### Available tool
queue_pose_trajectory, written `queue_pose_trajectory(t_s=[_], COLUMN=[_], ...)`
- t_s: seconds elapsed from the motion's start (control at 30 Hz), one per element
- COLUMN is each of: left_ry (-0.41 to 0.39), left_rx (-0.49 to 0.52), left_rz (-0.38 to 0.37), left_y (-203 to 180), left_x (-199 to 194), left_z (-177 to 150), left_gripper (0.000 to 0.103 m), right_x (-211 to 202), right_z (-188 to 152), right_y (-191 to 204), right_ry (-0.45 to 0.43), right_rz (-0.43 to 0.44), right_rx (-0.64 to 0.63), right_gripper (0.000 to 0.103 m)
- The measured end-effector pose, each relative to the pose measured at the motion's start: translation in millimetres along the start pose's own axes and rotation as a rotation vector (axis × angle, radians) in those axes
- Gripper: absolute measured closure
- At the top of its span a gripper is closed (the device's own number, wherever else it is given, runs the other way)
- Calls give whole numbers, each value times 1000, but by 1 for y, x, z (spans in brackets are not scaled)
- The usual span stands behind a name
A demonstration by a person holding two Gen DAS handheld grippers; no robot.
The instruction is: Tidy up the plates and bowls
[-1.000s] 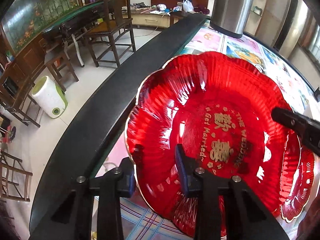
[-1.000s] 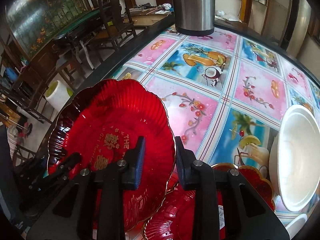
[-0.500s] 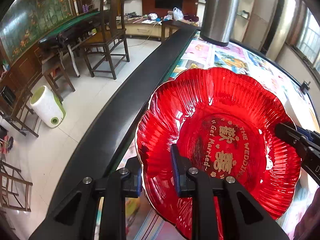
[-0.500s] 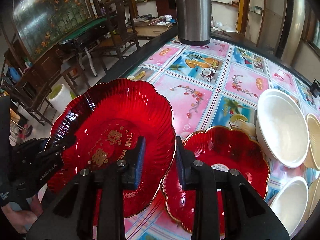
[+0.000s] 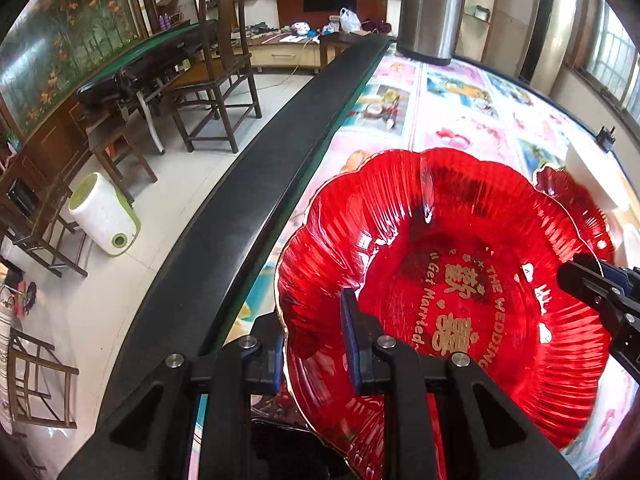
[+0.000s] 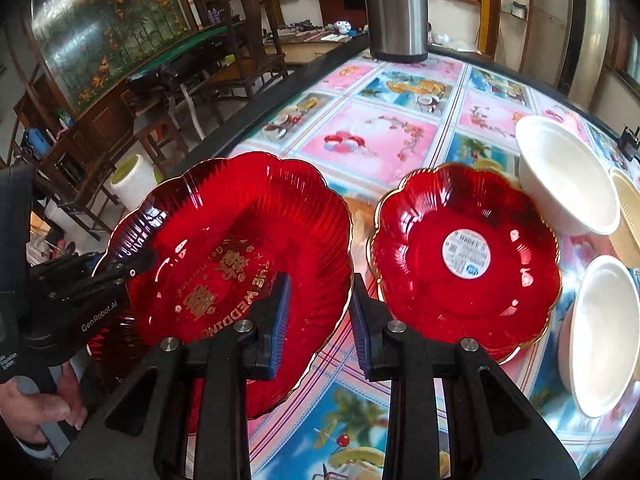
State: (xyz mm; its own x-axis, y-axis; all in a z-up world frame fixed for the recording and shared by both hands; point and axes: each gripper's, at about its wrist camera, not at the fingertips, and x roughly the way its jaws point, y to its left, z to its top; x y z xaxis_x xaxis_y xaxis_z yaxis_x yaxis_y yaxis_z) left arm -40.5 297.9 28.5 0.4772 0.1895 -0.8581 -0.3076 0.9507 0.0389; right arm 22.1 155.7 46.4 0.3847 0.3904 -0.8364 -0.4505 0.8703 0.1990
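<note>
A large red scalloped plate (image 6: pixel 224 248), gold-lettered for a wedding, hangs above the near edge of a table (image 6: pixel 384 136) spread with a fruit-print cloth, carried between two hand-held grippers. The left gripper (image 5: pixel 312 344) is clamped on the plate's rim at one side, one pad inside the dish and the other under its edge; the right gripper (image 6: pixel 318 316) pinches the opposite rim the same way, its jaws drawn in close around the thin gold-trimmed lip.

Just beside it on the cloth sits a smaller red plate (image 6: pixel 464 256) with a barcode sticker, and past that a cluster of white bowls (image 6: pixel 568 180) and a cream-coloured one at the frame's edge. A tall steel flask (image 6: pixel 394 8) stands at the far end.

The risks appear plain enough. Both grips bite only the outermost rim of a glossy, ribbed dish, so any mismatch between the two hands could twist it out of one pair of pads. Part of the plate overhangs the table's dark border and the tiled floor (image 5: pixel 120 280) below, where a drop would likely shatter it. Swung sideways too low, its scalloped edge could clip the smaller plate and shove it into the bowls.
</note>
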Motion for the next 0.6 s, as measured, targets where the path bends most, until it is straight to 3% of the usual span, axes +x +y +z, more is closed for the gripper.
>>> queue_pose_trajectory(t_s=[0.2, 0.37, 0.43, 0.6], left_ry=[-10, -15, -25, -119], left_rx=[-6, -44, -62, -98], left_rz=[-6, -38, -37, -39], left_y=[2, 11, 15, 19], left_x=[5, 4, -1, -33], left_z=[-12, -17, -18, -19], left_gripper=[80, 79, 70, 32], right_x=[17, 17, 15, -6], right_z=[-11, -14, -15, -24], right_y=[3, -1, -3, -8], right_ry=[45, 27, 34, 3], right_rz=[-25, -2, 11, 37], right_rx=[-3, 34, 54, 74], right_gripper=[74, 74, 74, 74])
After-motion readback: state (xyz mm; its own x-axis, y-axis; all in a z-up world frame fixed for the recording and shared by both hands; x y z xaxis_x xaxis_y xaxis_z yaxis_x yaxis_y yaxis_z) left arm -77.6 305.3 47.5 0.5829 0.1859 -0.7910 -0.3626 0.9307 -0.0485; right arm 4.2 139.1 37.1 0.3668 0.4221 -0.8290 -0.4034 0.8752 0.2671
